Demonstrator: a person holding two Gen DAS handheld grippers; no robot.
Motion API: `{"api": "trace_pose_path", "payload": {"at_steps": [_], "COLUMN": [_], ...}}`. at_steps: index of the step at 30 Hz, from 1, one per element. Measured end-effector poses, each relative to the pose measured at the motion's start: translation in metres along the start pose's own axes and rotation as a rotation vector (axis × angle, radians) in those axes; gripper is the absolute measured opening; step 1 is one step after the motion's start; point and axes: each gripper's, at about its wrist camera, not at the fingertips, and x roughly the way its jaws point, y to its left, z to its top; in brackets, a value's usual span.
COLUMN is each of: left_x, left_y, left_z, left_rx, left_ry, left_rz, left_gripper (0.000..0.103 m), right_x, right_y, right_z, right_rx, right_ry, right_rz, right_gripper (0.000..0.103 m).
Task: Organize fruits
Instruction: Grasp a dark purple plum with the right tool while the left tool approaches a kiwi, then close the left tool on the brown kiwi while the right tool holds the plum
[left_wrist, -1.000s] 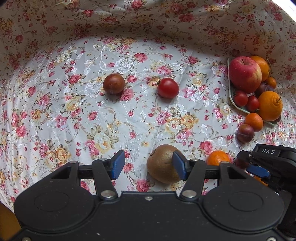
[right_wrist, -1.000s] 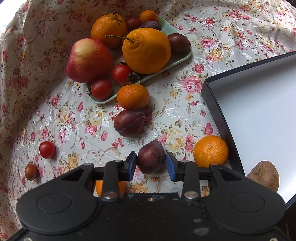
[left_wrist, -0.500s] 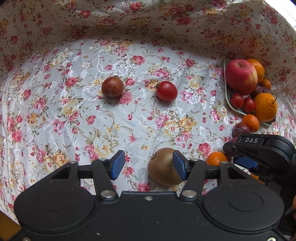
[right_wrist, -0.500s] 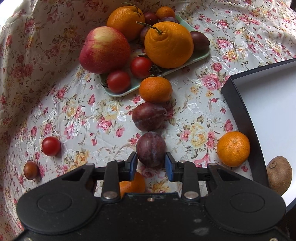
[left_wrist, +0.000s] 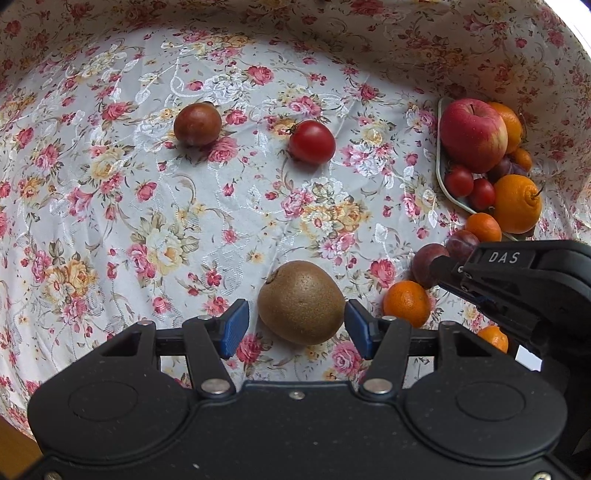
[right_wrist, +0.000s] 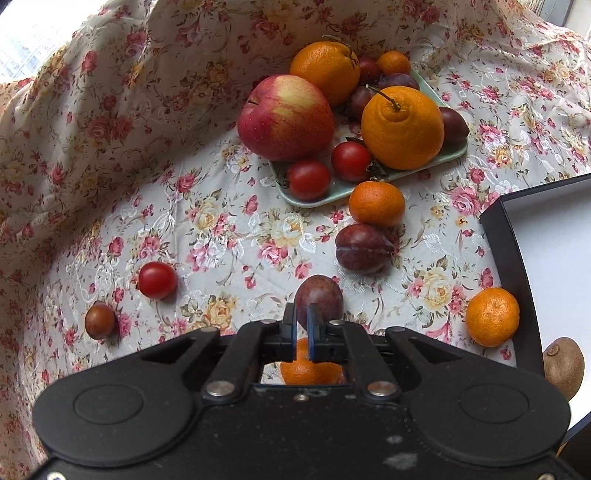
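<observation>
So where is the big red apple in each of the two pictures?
Left wrist view: the apple is far right, upper part, on the green tray.
Right wrist view: the apple is upper middle, at the tray's left corner.
Shared landmark: the two red tomatoes beside it on the tray.

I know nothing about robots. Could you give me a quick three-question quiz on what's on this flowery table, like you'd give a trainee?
1. True or false: the left gripper is open, with a kiwi between its fingers.
2. Which is the largest red fruit on the green tray? A) apple B) strawberry C) cherry
3. How many red tomatoes can be seen on that tray?

Key: 1 true; 2 A; 3 two.
</observation>
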Motion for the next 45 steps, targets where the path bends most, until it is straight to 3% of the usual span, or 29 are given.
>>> {"api": "trace_pose_path", "payload": {"at_steps": [4, 8, 12, 18, 24, 28, 45], "left_x": [0.004, 0.008, 0.013, 0.038, 0.032, 0.036, 0.02], "left_y": [-0.004, -0.009, -0.009, -0.003, -0.003, 0.002, 0.032], "left_z": [0.0, -0.001, 0.0, -0.003, 0.0, 0.006, 0.012], "left_rx": [-0.007, -0.013, -0.036, -0.081, -0.065, -0.093, -0.157], "left_ry": [0.019, 0.011, 0.015, 0.105, 0.03, 0.049, -0.016], "left_rz": [-0.014, 0.03, 0.06, 0.059, 0.115, 0.09, 0.057], "left_gripper": [0.062, 0.065, 0.068, 0.068, 0.07, 0.072, 0.076], "right_x": [-0.006, -0.011, -0.002, 0.001, 0.005, 0.012, 0.05], "right_y": [-0.01, -0.022, -0.026, -0.026, -0.018, -0.017, 0.006], "right_z": [0.007, 0.019, 0.021, 0.02, 0.018, 0.018, 0.011], "right_rx": [0.02, 0.057, 0.033, 0.014, -0.031, -0.014, -0.012], "right_ry": [0.014, -0.03, -0.012, 0.021, 0.017, 0.042, 0.104], "right_rz": [0.04, 0.05, 0.03, 0.085, 0.032, 0.046, -0.036], "right_gripper": [0.011, 0.016, 0.023, 0.027, 0.028, 0.028, 0.039]}}
